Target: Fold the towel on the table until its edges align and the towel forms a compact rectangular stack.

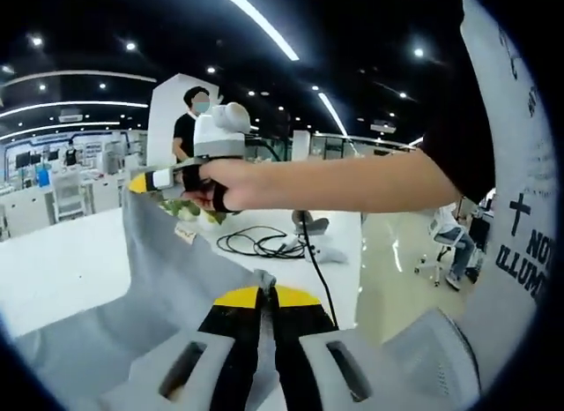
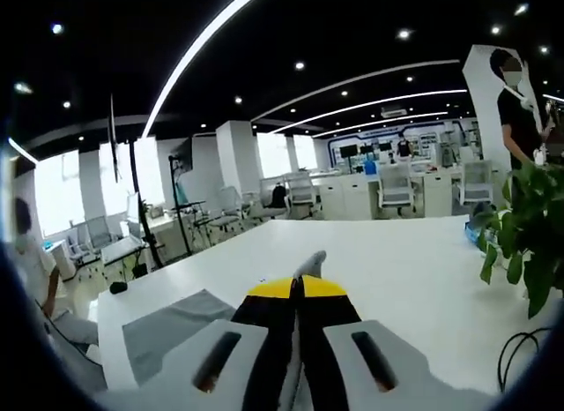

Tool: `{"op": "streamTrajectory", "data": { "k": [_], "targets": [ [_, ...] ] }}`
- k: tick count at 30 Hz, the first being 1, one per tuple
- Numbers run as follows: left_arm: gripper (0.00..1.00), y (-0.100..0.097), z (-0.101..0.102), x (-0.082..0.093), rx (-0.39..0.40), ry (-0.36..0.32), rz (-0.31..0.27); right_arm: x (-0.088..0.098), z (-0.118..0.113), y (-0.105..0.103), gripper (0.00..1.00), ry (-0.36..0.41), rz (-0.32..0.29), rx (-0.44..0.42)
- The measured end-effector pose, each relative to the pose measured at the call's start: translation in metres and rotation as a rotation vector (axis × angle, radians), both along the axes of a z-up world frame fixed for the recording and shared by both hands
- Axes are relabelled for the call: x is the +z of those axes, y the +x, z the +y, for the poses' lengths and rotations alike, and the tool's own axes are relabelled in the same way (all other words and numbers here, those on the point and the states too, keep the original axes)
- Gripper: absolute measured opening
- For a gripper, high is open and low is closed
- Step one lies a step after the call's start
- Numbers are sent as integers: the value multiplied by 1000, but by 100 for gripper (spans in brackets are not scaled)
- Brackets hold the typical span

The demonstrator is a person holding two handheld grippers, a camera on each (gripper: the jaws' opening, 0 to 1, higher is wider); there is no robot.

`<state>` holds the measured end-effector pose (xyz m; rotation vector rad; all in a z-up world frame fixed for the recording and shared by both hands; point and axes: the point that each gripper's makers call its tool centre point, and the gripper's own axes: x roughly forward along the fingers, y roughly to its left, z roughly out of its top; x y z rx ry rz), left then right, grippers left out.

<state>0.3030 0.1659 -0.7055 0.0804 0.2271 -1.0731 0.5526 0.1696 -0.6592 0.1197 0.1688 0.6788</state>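
Note:
A grey towel (image 1: pixel 172 274) hangs stretched in the air between the two grippers above the white table (image 1: pixel 62 270). My left gripper (image 1: pixel 263 292) is shut on one towel corner, which pokes up between its yellow tips. My right gripper (image 1: pixel 138 183), held by a hand reaching in from the right, is shut on the far upper corner. In the right gripper view, the right gripper (image 2: pixel 298 283) pinches a grey fold, and more of the towel (image 2: pixel 172 327) lies low at the left over the table (image 2: pixel 397 270).
Black cables (image 1: pixel 264 243) and a leafy plant (image 1: pixel 189 208) lie on the table behind the towel. The same plant (image 2: pixel 520 235) and a cable (image 2: pixel 520 349) sit at the right. A person (image 1: pixel 189 120) stands beyond the table. An office chair (image 1: pixel 449 248) stands on the floor.

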Motion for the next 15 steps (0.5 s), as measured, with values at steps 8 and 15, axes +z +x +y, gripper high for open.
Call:
{"op": "streamTrajectory", "data": {
  "k": [8, 15],
  "targets": [
    [4, 4, 48, 19, 89, -40, -21, 13, 38, 7, 0, 8, -23, 17],
    [4, -5, 78, 22, 106, -38, -28, 17, 70, 14, 0, 20, -23, 32]
  ]
}}
